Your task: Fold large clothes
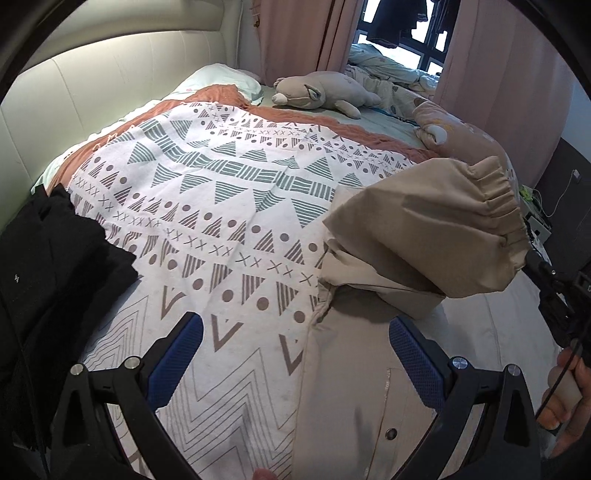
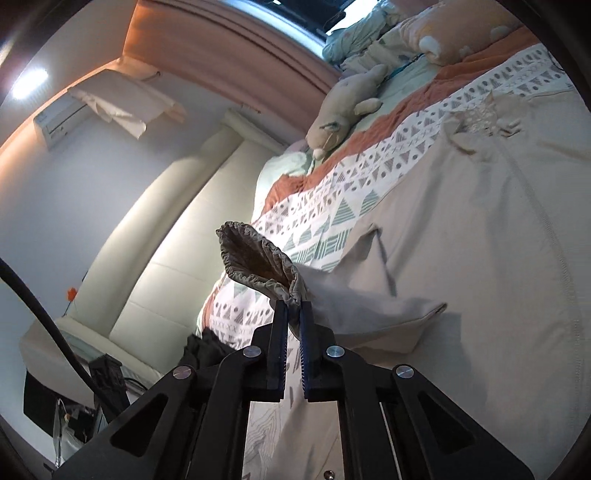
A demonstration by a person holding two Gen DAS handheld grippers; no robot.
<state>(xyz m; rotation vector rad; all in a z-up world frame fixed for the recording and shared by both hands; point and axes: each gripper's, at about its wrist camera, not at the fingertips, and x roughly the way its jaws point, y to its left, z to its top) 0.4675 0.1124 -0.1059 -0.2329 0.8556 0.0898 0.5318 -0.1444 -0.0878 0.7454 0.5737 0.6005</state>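
Observation:
A large beige jacket (image 1: 351, 387) lies spread on the patterned blanket (image 1: 221, 192), with a snap button (image 1: 391, 432) near its front edge. Its sleeve (image 1: 424, 229) is lifted off the bed and ends in a gathered elastic cuff (image 1: 495, 195). My right gripper (image 2: 293, 308) is shut on that cuff (image 2: 258, 258), pinching its edge between the blue pads. In the left wrist view it appears at the right, held by a hand (image 1: 569, 387). My left gripper (image 1: 295, 325) hovers open over the jacket's left edge, with nothing between its fingers.
A folded black garment (image 1: 48, 258) lies at the blanket's left side. A grey plush toy (image 1: 325, 90) and pillows lie at the head of the bed. A padded white headboard (image 1: 92, 85) runs along the left, and pink curtains (image 1: 303, 33) hang behind.

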